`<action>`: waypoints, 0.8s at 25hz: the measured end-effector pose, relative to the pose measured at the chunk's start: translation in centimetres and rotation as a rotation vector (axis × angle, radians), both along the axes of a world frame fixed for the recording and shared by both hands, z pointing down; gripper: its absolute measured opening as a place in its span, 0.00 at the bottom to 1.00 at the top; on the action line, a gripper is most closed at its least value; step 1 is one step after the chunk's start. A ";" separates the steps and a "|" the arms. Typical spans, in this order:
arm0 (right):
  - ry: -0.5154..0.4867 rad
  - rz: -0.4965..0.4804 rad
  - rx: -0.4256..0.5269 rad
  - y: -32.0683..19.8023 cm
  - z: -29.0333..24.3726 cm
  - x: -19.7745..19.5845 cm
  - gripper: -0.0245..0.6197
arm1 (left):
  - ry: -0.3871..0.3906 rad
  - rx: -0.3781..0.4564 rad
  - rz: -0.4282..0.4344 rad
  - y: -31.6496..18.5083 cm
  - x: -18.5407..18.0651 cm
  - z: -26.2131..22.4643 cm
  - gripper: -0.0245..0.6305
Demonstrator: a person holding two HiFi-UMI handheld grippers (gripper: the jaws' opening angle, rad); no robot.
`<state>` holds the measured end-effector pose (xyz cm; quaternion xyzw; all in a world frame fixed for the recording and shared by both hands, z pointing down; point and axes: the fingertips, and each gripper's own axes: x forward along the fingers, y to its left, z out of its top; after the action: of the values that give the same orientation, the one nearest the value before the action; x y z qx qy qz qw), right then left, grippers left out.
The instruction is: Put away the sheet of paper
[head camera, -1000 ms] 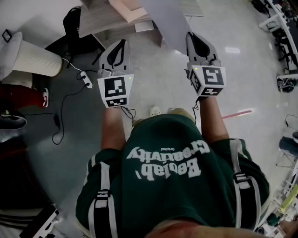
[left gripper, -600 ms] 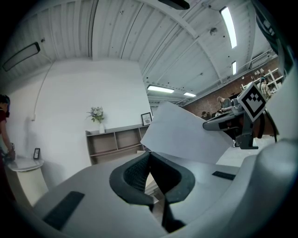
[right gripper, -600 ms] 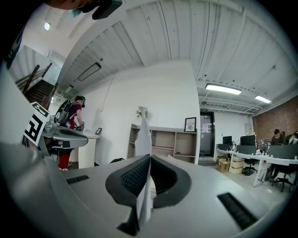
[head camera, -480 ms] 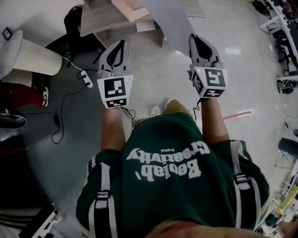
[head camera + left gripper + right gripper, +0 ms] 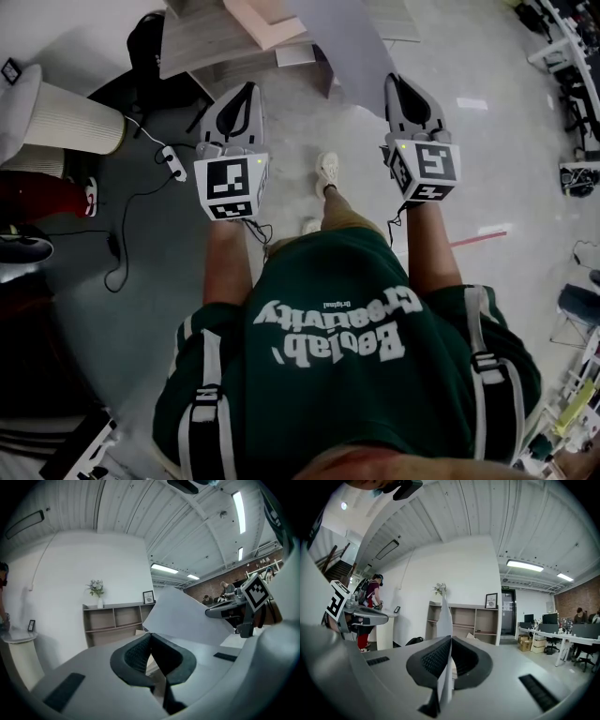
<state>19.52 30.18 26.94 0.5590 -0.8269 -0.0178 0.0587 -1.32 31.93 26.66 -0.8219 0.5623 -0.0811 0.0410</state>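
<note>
In the head view you hold two tools: your left tool [image 5: 246, 89] is just beside the one sheet of paper [image 5: 342, 42], and your right tool [image 5: 394, 82] is at its lower edge. In the left gripper view, that tool's jaws meet on nothing, with the sheet beyond them to the right. In the right gripper view, the jaws are clamped on the single sheet, which stands upright and edge-on.

Green shirt [image 5: 347, 403] — white lettering [image 5: 328, 333], black straps [image 5: 202, 436]
</note>
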 end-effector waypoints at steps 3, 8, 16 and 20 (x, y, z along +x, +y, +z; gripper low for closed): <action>0.000 0.000 -0.015 -3.3 0.7 0.4 0.09 | -0.035 0.007 -0.009 -3.4 0.1 0.4 0.07; -0.007 -0.004 -0.018 -10.6 0.9 1.2 0.09 | -0.063 0.006 -0.018 -10.4 0.7 1.1 0.07; -0.009 -0.031 -0.013 -23.7 0.9 2.7 0.09 | -0.082 -0.010 -0.052 -22.3 1.7 1.6 0.07; -0.010 -0.057 -0.002 -29.7 0.3 3.6 0.09 | -0.095 -0.001 -0.079 -27.4 2.5 1.1 0.07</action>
<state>23.09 0.50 27.27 0.5354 -0.8427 -0.0159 0.0546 1.22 4.55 27.76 -0.7942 0.5918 -0.1219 0.0639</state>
